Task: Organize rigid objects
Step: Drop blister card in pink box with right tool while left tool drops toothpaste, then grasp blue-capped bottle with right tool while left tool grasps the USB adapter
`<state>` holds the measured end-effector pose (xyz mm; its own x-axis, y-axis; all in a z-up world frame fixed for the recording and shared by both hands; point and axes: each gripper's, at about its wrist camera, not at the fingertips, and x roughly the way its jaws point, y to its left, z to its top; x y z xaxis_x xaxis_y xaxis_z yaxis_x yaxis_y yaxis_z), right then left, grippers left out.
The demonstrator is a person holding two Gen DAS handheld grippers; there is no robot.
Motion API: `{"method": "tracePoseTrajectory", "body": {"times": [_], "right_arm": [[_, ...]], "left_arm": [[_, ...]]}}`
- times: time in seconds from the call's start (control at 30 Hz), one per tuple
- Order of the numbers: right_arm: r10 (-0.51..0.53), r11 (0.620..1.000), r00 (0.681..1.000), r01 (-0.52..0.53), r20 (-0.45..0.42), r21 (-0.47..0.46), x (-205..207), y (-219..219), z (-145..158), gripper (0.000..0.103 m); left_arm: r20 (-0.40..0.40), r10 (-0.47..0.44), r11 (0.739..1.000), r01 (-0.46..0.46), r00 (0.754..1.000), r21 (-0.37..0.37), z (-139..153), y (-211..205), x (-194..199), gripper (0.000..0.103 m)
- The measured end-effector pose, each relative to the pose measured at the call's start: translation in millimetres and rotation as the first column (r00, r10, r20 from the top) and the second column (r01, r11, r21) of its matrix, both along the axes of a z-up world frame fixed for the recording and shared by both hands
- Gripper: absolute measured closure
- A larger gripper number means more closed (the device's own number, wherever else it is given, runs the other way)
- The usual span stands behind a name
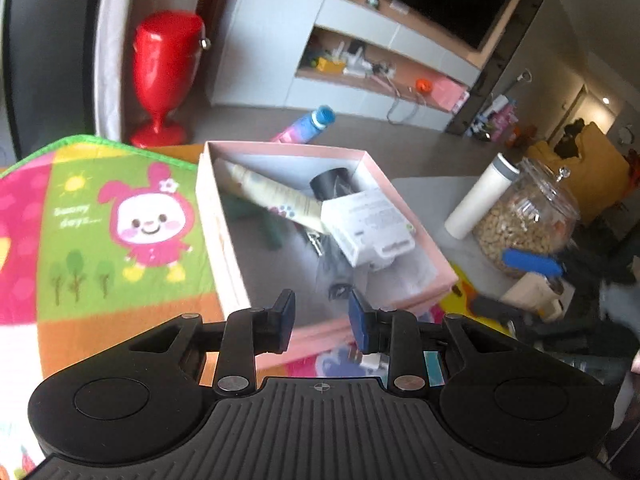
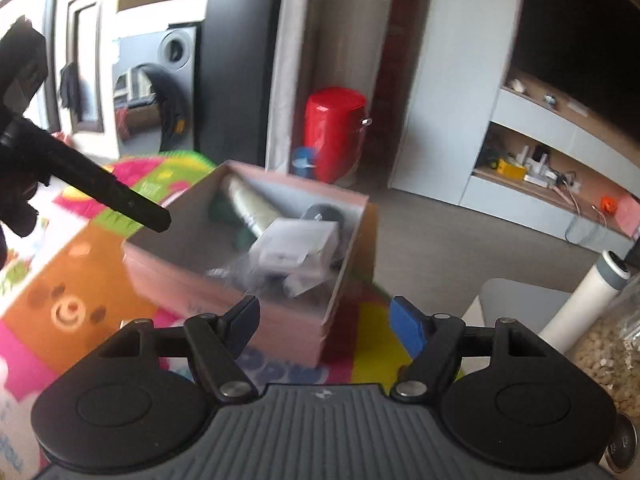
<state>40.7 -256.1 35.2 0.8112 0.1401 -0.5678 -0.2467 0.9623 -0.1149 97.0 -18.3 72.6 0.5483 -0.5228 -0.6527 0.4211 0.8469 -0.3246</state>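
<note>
A pink open box (image 1: 224, 240) sits on a colourful play mat (image 1: 100, 220). Inside lie a cream tube (image 1: 276, 194), a white carton (image 1: 370, 224), a black cylinder (image 1: 332, 182) and a dark green item (image 1: 264, 220). My left gripper (image 1: 322, 320) is open and empty, just above the box's near edge. In the right wrist view the same box (image 2: 192, 276) is ahead, with the white carton (image 2: 296, 248) inside. My right gripper (image 2: 326, 328) is open and empty near the box's near corner. The left gripper shows as a black finger (image 2: 120, 200) at the left.
A white bottle (image 1: 478, 196) and a glass jar of nuts (image 1: 528, 216) stand to the right. A blue-capped bottle (image 1: 308, 124) lies behind the box. A red stand (image 1: 162, 72) stands on the floor behind. A TV cabinet (image 1: 380, 60) lines the far wall.
</note>
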Motion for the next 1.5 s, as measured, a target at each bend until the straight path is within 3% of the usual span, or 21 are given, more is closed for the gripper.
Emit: {"method": "tracePoseTrajectory", "body": {"times": [0.1, 0.23, 0.43, 0.57, 0.73, 0.9, 1.03, 1.13, 1.23, 1.37, 1.5], "right_arm": [[0.004, 0.996, 1.000, -0.002, -0.014, 0.094, 20.8, 5.6, 11.2, 0.031], [0.007, 0.986, 0.999, 0.002, -0.050, 0.165, 41.8, 14.5, 24.9, 0.031], [0.031, 0.996, 0.999, -0.030, -0.009, 0.078, 29.8, 36.6, 18.1, 0.031], [-0.013, 0.995, 1.000, 0.013, 0.005, 0.101, 51.2, 32.7, 32.5, 0.032], [-0.077, 0.982, 0.997, 0.075, 0.002, 0.172, 140.7, 36.0, 51.8, 0.040], [-0.210, 0.963, 0.971, 0.226, -0.118, 0.144, 240.3, 42.9, 22.0, 0.050], [-0.230, 0.940, 0.934, 0.286, -0.274, 0.186, 280.3, 34.2, -9.9, 0.076], [-0.227, 0.949, 0.938, 0.274, -0.262, 0.157, 277.3, 38.6, -8.4, 0.078], [-0.204, 0.960, 0.960, 0.235, -0.191, 0.155, 252.9, 42.5, 16.4, 0.079], [-0.110, 0.969, 0.988, 0.131, -0.104, 0.212, 179.9, 34.5, 59.8, 0.079], [-0.050, 0.979, 0.999, 0.045, 0.020, 0.198, 77.2, 22.6, 81.4, 0.079]], "left_arm": [[0.031, 0.020, 0.999, -0.019, 0.999, -0.029, -5.7, 6.3, -31.7, 0.071], [-0.082, 0.033, 0.998, -0.036, 0.996, -0.047, -23.2, 8.9, -50.0, 0.071], [-0.134, 0.081, 0.996, -0.083, 0.988, -0.014, -42.2, -5.1, -47.4, 0.071], [-0.070, 0.086, 0.996, -0.089, 0.994, -0.031, -41.2, -9.8, -57.8, 0.071], [0.016, 0.078, 0.996, -0.077, 0.997, -0.042, -31.5, 2.7, -72.2, 0.071], [0.035, 0.120, 0.987, -0.115, 0.992, -0.115, -27.9, 42.6, -75.4, 0.071], [0.009, 0.142, 0.976, -0.139, 0.990, -0.168, -33.3, 66.8, -70.5, 0.071], [-0.011, 0.136, 0.972, -0.136, 0.991, -0.193, -38.2, 72.5, -65.6, 0.071], [-0.025, 0.110, 0.979, -0.113, 0.994, -0.168, -39.7, 68.2, -65.5, 0.071], [-0.062, 0.065, 0.992, -0.072, 0.996, -0.106, -43.5, 50.3, -71.2, 0.071], [-0.091, 0.071, 0.991, -0.081, 0.993, -0.110, -48.7, 26.7, -74.7, 0.071]]}}
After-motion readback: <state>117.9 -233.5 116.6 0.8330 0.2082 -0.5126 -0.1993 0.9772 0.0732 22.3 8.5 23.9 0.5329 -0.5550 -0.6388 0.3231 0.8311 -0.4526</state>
